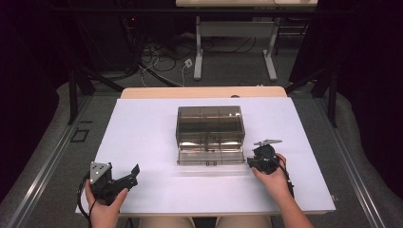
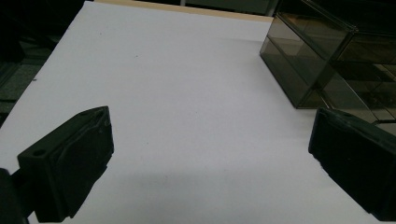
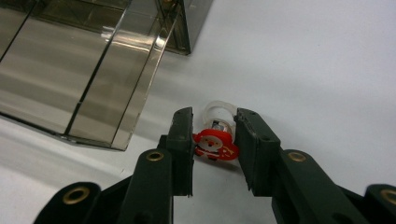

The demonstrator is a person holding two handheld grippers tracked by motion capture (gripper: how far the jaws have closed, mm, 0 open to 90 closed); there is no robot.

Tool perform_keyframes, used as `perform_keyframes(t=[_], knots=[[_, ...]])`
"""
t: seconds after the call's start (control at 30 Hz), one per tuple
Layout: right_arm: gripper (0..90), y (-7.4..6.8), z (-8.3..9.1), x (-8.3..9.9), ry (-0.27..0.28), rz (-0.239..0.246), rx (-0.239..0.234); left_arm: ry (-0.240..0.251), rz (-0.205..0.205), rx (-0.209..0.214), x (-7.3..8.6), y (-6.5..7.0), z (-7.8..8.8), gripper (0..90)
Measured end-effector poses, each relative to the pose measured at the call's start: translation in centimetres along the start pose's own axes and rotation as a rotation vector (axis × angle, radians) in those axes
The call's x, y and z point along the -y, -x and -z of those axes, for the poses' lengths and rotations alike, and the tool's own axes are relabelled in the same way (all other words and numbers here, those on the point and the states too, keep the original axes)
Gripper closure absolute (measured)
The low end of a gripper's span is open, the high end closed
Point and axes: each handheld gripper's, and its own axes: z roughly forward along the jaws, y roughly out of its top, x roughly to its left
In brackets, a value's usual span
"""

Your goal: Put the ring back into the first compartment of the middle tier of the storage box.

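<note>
our right gripper (image 3: 215, 140) closed on a santa ring (image 3: 215, 143), loop pointing away from us, left gripper (image 2: 210, 158) wide open, box (image 1: 210, 133) between

A smoky see-through box (image 1: 210, 128) sits mid-frame on the white tabletop (image 1: 142, 137), its front drawer pulled out, dividers visible inside. Lower right of it, a small red Santa trinket (image 3: 215, 144) with a clear ring lies between the right tongs (image 3: 214, 140).
</note>
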Motion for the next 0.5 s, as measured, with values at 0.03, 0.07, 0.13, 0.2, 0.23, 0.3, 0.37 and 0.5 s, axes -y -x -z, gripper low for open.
perform_keyframes(t=[0.03, 0.07, 0.13, 0.2, 0.23, 0.3, 0.37, 0.5], knots=[[68.1, -0.02, 0.03, -0.03, 0.004, -0.007, -0.001, 0.005, 0.0, -0.002, 0.02, 0.01, -0.04, 0.2], [68.1, -0.02, 0.03, -0.03, 0.004, -0.007, -0.001, 0.005, 0.0, -0.002, 0.02, 0.01, -0.04, 0.2], [68.1, 0.08, 0.13, -0.06, 0.004, -0.005, -0.003, 0.004, -0.002, -0.002, 0.02, 0.01, -0.05, 0.2], [68.1, 0.05, 0.15, -0.06, 0.007, -0.009, -0.001, 0.005, -0.001, -0.002, 0.02, 0.02, -0.04, 0.2], [68.2, 0.11, 0.18, -0.08, 0.011, -0.004, 0.001, 0.005, -0.001, -0.002, 0.02, 0.02, -0.04, 0.2], [68.2, 0.14, 0.2, -0.09, 0.013, -0.002, 0.002, 0.004, -0.001, -0.002, 0.03, 0.02, -0.05, 0.2], [68.3, 0.1, 0.33, -0.13, 0.014, -0.008, -0.001, 0.004, 0.0, -0.003, 0.04, 0.04, -0.07, 0.2], [68.5, 0.16, 0.66, -0.31, 0.027, -0.011, -0.002, 0.004, 0.0, -0.003, 0.04, 0.08, -0.09, 0.2]])
